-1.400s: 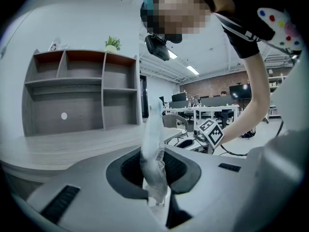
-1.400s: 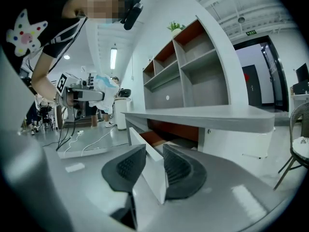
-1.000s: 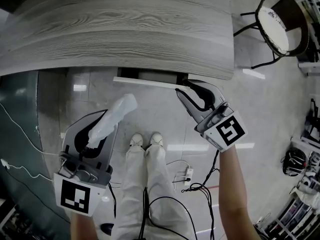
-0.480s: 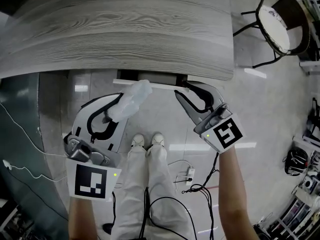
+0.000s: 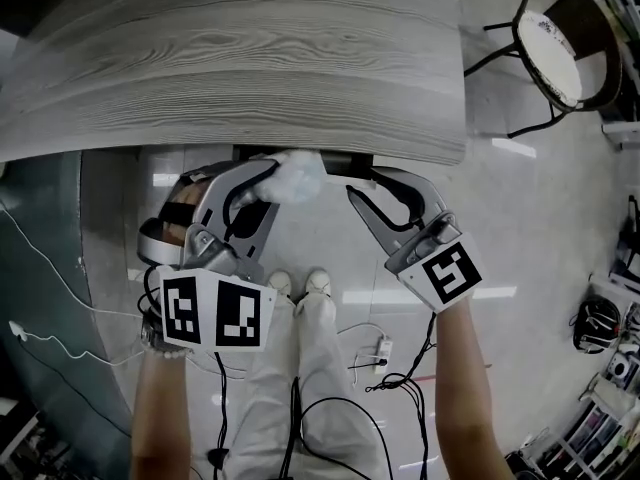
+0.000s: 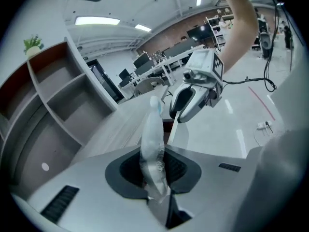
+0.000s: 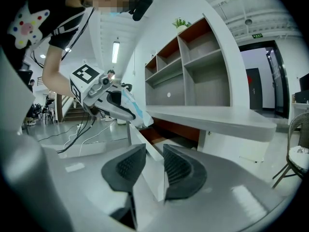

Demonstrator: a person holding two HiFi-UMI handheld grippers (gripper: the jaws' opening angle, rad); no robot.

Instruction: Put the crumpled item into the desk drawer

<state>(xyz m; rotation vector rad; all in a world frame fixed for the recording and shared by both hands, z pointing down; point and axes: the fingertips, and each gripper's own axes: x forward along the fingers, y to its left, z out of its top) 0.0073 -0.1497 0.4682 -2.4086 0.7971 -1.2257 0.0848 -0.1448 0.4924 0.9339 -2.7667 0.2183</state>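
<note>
Crumpled item (image 6: 153, 146): we clamp it in left gripper (image 5: 268, 183) jaws at counter (image 5: 250, 68) front edge; right gripper (image 7: 154, 167) jaws closed on drawer (image 7: 145, 146) front.

This is looking like an open-plan office. A wood-grain desk (image 5: 250, 68) with a drawer (image 7: 145, 141) is standing on a glossy tiled floor (image 5: 540, 218), with a chair (image 5: 560, 43) sitting beside it. Rows of monitors (image 6: 143, 60) are stretching away under strip lights (image 6: 96, 21). Open shelves (image 7: 193, 76) are rising behind the desk (a small plant (image 7: 182, 23) is topping them), and cables (image 5: 390, 368) are trailing across the floor.
</note>
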